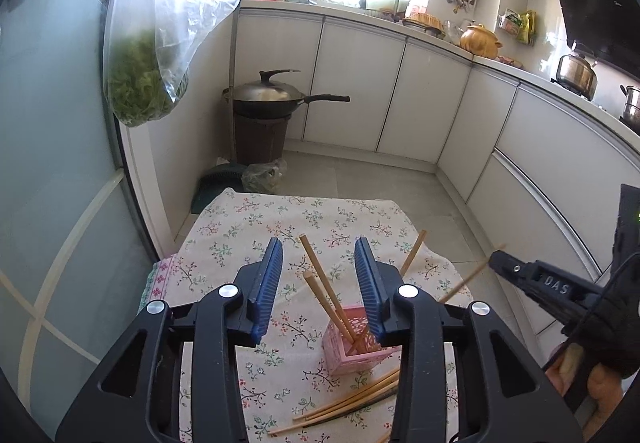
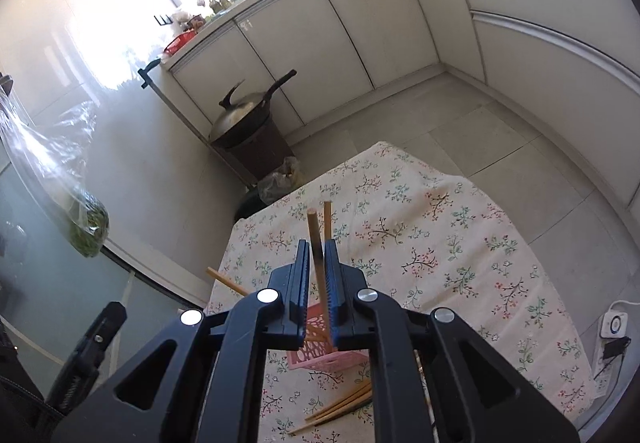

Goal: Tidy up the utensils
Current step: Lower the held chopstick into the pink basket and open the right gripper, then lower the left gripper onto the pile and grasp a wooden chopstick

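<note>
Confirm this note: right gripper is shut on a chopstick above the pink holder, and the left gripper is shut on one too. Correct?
Not quite. The left gripper is open and holds nothing, as the left wrist view shows. The right gripper is shut on a chopstick above the pink holder.

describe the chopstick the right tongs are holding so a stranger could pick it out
On the floral cloth stands a pink holder. Above it, one chopstick is pinched between the right tongs. Unlike the loose chopsticks lying flat, it is gripped nearly upright.
</note>
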A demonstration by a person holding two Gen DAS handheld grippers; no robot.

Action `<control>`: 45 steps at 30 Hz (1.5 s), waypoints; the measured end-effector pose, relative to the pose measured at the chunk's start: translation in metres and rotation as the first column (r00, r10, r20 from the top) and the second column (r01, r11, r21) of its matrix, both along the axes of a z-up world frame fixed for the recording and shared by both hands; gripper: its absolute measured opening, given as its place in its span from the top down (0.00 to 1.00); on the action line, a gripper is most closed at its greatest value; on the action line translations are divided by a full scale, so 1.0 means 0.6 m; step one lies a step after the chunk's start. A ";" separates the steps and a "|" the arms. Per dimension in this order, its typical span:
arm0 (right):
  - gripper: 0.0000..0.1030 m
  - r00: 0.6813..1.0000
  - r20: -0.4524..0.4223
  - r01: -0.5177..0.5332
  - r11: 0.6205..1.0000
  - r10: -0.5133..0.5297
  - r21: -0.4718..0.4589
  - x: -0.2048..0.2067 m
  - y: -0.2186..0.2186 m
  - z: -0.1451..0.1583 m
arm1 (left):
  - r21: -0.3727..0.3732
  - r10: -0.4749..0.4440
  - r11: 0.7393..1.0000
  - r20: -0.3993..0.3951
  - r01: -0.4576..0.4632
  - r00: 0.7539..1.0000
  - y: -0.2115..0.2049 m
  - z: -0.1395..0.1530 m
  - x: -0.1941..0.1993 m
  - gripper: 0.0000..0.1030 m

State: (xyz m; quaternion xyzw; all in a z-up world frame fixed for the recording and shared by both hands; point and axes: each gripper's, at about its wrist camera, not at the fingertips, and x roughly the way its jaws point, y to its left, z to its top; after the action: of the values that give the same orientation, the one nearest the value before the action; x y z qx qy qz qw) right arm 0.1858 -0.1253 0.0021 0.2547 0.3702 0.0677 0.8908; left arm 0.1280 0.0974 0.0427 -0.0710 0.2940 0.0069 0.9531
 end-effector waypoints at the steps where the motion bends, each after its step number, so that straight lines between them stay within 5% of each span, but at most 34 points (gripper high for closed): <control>1: 0.85 1.000 0.006 -0.004 1.000 0.004 -0.002 -0.003 0.001 0.001 | 0.007 0.000 1.000 0.007 0.000 1.000 -0.002 0.002 -0.002 0.64; 7: 0.82 0.997 0.076 0.015 0.989 -0.004 -0.148 -0.040 0.011 0.038 | 0.036 -0.005 0.999 0.038 0.004 0.999 -0.019 0.016 -0.017 0.61; 12: 0.68 0.994 0.108 0.055 0.957 -0.025 -0.284 -0.075 0.011 0.049 | 0.102 -0.011 0.995 0.071 0.004 0.997 -0.046 0.023 -0.039 0.42; 14: 0.55 0.992 0.120 0.073 0.946 -0.036 -0.316 -0.089 0.008 0.051 | 0.122 -0.005 0.992 0.079 -0.005 0.997 -0.052 0.019 -0.046 0.34; 24: 0.26 0.977 0.147 0.206 0.871 -0.156 -0.445 -0.172 -0.035 0.041 | 0.154 -0.042 0.987 0.031 0.036 0.999 -0.076 -0.010 -0.065 0.25; 30: 0.08 0.970 0.125 0.243 0.863 -0.208 -0.443 -0.203 -0.064 0.031 | 0.188 -0.069 0.980 0.011 0.065 0.998 -0.101 -0.033 -0.080 0.13; 39: 0.06 0.965 -0.005 0.234 0.863 -0.264 -0.447 -0.265 -0.126 -0.024 | 0.227 -0.156 0.958 -0.107 0.177 0.982 -0.136 -0.077 -0.074 0.07; 45: 0.06 0.943 -0.188 0.191 0.907 -0.276 -0.376 -0.316 -0.177 -0.096 | 0.151 -0.284 0.929 -0.298 0.339 0.911 -0.175 -0.130 -0.044 0.07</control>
State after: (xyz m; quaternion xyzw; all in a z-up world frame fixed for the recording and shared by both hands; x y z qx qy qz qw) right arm -0.0038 -0.2312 -0.0553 0.1399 0.4463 -0.1384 0.8730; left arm 0.1014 -0.0076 -0.0352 0.0744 0.4270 -0.1068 0.8948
